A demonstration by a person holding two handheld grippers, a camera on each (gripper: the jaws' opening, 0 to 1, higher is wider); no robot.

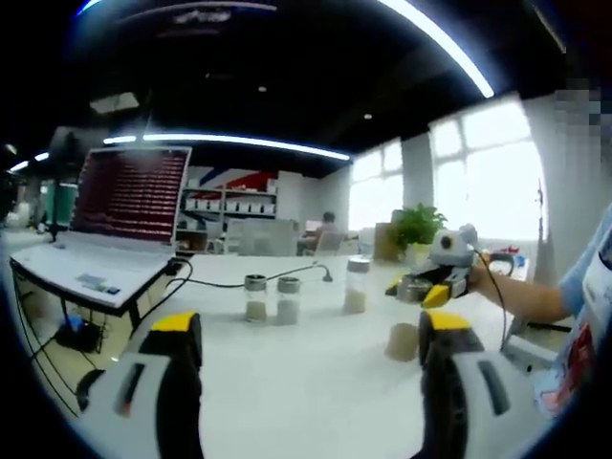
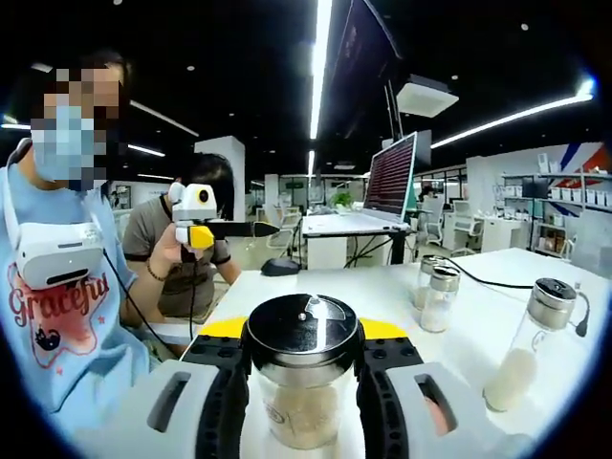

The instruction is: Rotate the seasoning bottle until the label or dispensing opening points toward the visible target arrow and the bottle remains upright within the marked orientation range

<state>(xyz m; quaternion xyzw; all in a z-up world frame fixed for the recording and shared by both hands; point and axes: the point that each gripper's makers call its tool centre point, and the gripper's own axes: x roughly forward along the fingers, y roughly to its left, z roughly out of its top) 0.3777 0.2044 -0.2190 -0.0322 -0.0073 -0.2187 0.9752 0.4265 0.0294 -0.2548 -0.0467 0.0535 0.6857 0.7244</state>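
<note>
The step in hand looks like the turn itself: the right gripper (image 2: 302, 402) is clamped on the bottle (image 2: 302, 382), its jaws pressing the glass from both sides just under the steel cap (image 2: 303, 330). The bottle stands upright on the white counter (image 2: 478, 316), part-filled with pale seasoning. In the left gripper view the same bottle (image 1: 403, 339) sits at the counter's (image 1: 287, 373) right side with the right gripper (image 1: 426, 290) closed around its top.

No target arrow can be made out, so how far the turn has to go cannot be judged. The next move probably calls for a slow twist about the bottle's own axis, kept vertical so it doesn't tip.

The left gripper (image 1: 306, 344) is spread wide and holds nothing, aimed across the counter toward three other shakers (image 1: 287, 298).
</note>
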